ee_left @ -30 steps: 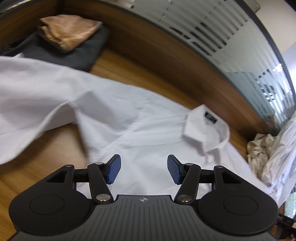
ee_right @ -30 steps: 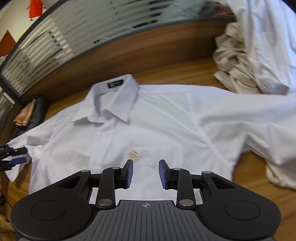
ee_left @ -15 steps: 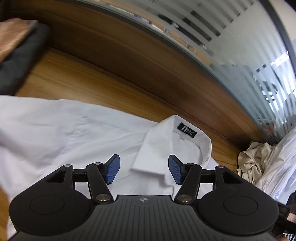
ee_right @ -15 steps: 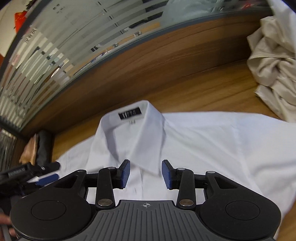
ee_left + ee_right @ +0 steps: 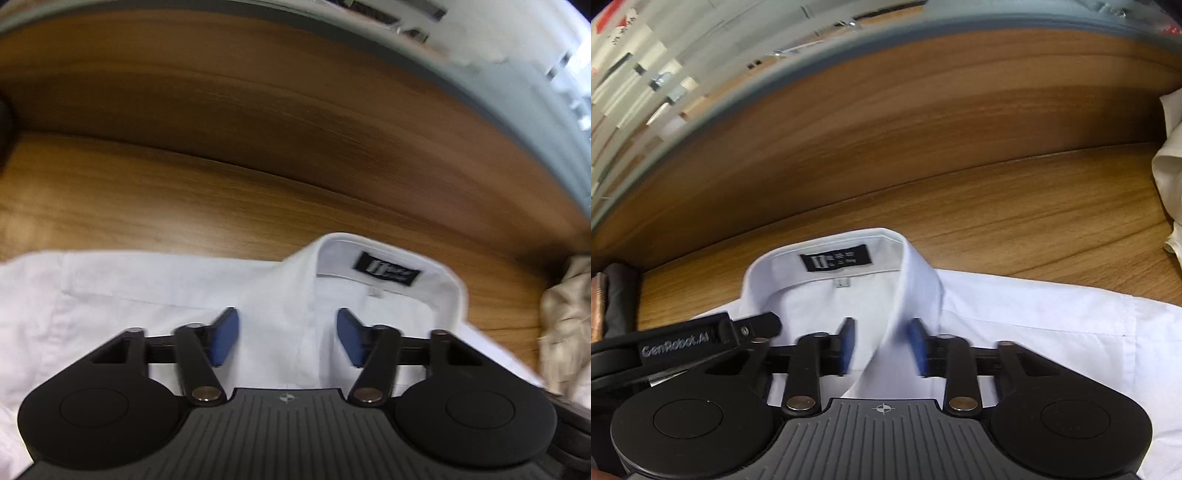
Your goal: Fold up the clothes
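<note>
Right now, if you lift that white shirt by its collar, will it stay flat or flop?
The shirt would probably flop: its thin cloth lies creased on the table. The collar stands up alone, so it looks stiffer. It is likely light.

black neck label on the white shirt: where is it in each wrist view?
Left wrist: neck label right of centre, inside the collar, beyond the right jaw.
Right wrist: neck label left of centre, beyond the left jaw.
Shared landmark: the collar around it.
</note>
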`<state>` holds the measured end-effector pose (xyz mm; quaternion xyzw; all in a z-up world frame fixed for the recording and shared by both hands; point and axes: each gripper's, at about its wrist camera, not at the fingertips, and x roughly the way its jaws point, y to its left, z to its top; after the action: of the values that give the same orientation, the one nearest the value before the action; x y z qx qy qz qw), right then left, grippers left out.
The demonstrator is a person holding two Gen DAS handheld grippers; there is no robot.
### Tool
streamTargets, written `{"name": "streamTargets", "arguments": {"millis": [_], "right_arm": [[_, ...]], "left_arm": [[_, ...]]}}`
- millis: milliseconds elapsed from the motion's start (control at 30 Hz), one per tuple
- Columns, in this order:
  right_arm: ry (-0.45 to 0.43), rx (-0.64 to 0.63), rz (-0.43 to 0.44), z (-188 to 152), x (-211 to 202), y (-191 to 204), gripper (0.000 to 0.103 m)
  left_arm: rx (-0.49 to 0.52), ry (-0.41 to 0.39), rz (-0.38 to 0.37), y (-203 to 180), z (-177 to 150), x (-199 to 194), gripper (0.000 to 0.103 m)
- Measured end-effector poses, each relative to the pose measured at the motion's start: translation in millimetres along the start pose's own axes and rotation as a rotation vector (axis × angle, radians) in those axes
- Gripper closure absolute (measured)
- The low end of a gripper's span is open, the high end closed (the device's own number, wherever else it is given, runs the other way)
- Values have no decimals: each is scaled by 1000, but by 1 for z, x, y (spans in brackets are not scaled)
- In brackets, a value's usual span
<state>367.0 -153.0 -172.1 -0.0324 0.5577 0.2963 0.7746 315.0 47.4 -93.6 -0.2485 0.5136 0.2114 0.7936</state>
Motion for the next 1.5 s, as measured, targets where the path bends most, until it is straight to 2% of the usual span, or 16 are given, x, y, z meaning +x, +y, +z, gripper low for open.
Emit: {"name": "streamTargets", "arguments": {"millis": [67, 133, 233, 300, 367, 433, 467, 500, 533, 600, 667, 800, 1000, 1200, 1367, 1500], "right_arm": [[1, 31, 0, 0, 3, -5, 89], [-5, 66, 5, 1, 3, -9, 95], [-31, 121, 24, 2, -1, -16, 96], [-29, 138, 34, 4, 1, -18, 96], [-26, 146, 44, 5, 2, -19, 95], [-21, 122, 57, 5, 3, -18, 92], [-19, 110, 63, 4, 4, -18, 89], [-23, 101, 73, 4, 2, -18, 83], [-34, 95, 86, 4, -2, -19, 83], [-58, 76, 110, 4, -14, -21, 82], [-85, 55, 130, 4, -28, -23, 81], [-124, -17, 158, -4, -60, -26, 77], [-114, -129, 159, -46, -99, -33, 76], [-114, -149, 152, -105, -143, -48, 71], [-123, -154, 135, -149, -179, -62, 68], [-103, -151, 87, -185, -198, -82, 67]], "left_arm": [[3, -11, 7, -2, 1, 4, 74], [-21, -25, -13, -1, 3, 3, 86], [-123, -51, -66, 11, 9, 1, 88], [-162, -34, -80, 15, 12, 6, 88], [-166, -35, -113, 19, 13, 7, 83], [-171, -45, -160, 25, 14, 6, 64], [-175, -56, -194, 30, 14, 1, 59], [-178, -67, -228, 35, 14, -4, 50], [-176, -76, -257, 39, 14, -10, 42], [-169, -97, -297, 51, 12, -25, 37], [-159, -119, -334, 64, 6, -41, 37], [-111, -137, -357, 91, -14, -69, 38], [18, -119, -271, 116, -76, -99, 39], [6, -112, -261, 147, -143, -138, 39], [3, -137, -210, 187, -193, -176, 39], [6, -149, -156, 214, -229, -194, 39]]}}
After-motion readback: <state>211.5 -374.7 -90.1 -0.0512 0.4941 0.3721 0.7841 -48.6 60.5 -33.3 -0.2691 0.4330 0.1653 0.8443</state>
